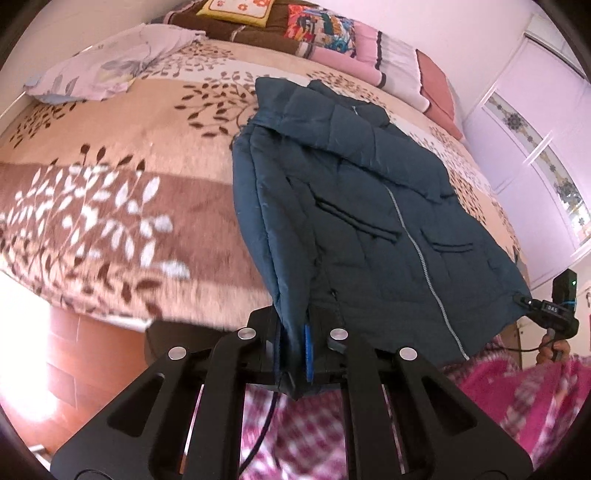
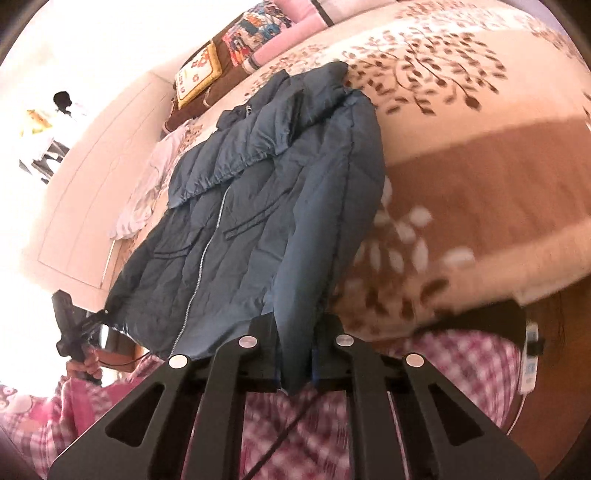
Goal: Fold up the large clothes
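Note:
A dark blue padded jacket (image 1: pixel 354 206) with a grey zipper lies stretched from the bed towards me, its hood at the far end. My left gripper (image 1: pixel 297 343) is shut on one corner of the jacket's hem. In the left wrist view my right gripper (image 1: pixel 532 302) holds the hem's other corner at the right. In the right wrist view the jacket (image 2: pixel 266 206) hangs the same way and my right gripper (image 2: pixel 295 343) is shut on its hem corner. The left gripper (image 2: pixel 98 317) shows there at the far left, shut on the opposite corner.
The bed (image 1: pixel 110 192) has a beige and brown leaf-patterned blanket. A pale floral garment (image 1: pixel 110 62) lies at its far left. Pillows and folded blankets (image 1: pixel 332 33) are stacked at the head. A white wardrobe (image 1: pixel 535 147) stands at the right. My pink checked clothing (image 1: pixel 314 435) is below the grippers.

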`<action>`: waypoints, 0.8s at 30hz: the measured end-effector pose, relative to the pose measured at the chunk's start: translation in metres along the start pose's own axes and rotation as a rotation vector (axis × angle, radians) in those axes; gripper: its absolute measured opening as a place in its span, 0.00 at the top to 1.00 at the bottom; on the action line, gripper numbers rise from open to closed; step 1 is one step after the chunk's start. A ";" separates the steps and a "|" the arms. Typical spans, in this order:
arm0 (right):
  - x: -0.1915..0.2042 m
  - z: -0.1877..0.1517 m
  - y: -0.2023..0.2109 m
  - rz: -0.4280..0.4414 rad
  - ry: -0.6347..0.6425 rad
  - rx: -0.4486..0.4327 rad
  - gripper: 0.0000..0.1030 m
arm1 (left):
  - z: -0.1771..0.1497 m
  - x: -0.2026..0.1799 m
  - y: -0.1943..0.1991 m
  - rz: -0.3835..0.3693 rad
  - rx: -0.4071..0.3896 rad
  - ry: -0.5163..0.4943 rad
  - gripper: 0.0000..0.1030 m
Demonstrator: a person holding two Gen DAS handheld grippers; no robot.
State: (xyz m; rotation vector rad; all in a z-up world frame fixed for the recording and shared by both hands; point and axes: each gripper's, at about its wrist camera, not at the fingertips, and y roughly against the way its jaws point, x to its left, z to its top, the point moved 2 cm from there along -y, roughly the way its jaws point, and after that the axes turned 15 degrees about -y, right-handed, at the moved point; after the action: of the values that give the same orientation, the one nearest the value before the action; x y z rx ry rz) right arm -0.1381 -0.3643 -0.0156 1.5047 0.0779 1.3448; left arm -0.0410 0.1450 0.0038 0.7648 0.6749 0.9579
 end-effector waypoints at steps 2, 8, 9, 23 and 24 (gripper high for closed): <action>-0.004 -0.009 0.007 0.004 -0.020 0.015 0.89 | -0.009 -0.001 0.010 -0.021 0.004 0.014 0.91; 0.008 -0.016 0.031 0.042 -0.034 -0.006 0.89 | -0.001 -0.005 0.036 -0.072 -0.041 0.049 0.91; 0.013 -0.012 0.034 0.059 -0.030 -0.016 0.89 | 0.005 -0.006 0.038 -0.074 -0.054 0.045 0.91; 0.138 0.214 0.033 0.187 0.006 -0.197 0.89 | 0.232 0.030 0.018 -0.042 -0.307 0.069 0.90; 0.144 0.233 0.024 0.184 -0.007 -0.202 0.89 | 0.245 0.035 0.010 -0.040 -0.310 0.086 0.90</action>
State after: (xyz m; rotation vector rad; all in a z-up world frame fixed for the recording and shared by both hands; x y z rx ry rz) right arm 0.0746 -0.4302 0.1457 1.3705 -0.1997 1.4467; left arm 0.1610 0.1148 0.1431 0.4371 0.5953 1.0335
